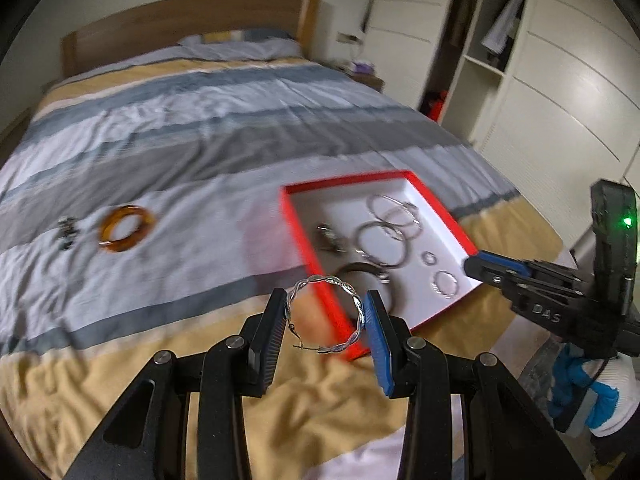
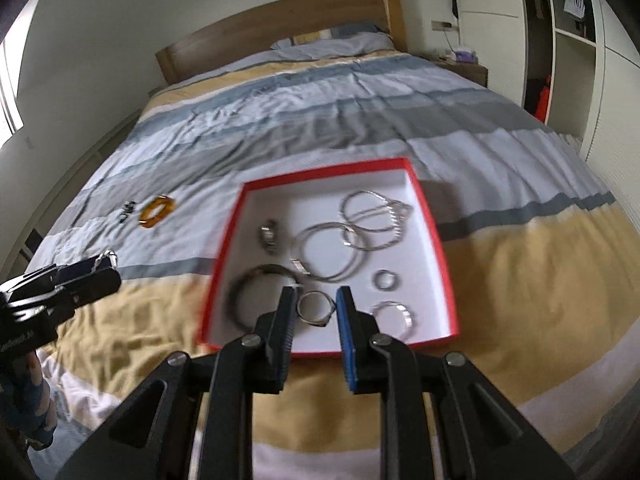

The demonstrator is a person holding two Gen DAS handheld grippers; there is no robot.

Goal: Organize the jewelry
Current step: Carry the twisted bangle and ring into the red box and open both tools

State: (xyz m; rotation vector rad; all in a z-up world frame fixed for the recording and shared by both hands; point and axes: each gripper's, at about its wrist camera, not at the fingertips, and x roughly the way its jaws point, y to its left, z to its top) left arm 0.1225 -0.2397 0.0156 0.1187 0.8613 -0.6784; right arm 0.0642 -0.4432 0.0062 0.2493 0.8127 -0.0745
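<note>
Two pairs of fingers, left point(image 1: 326, 316) pinching twisted silver hoop point(image 1: 325, 314), right point(image 2: 314, 308) pinching ring point(image 2: 315, 309)

You face a wide bed point(image 2: 320, 92) under a striped grey, white and mustard duvet, with a plain wooden headboard point(image 2: 280, 26) against a pale wall. A tall white wardrobe point(image 1: 560, 80) with open shelves stands to your right.

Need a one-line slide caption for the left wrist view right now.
Left gripper holds a twisted silver hoop beside the red box of bangles on the bed.
</note>
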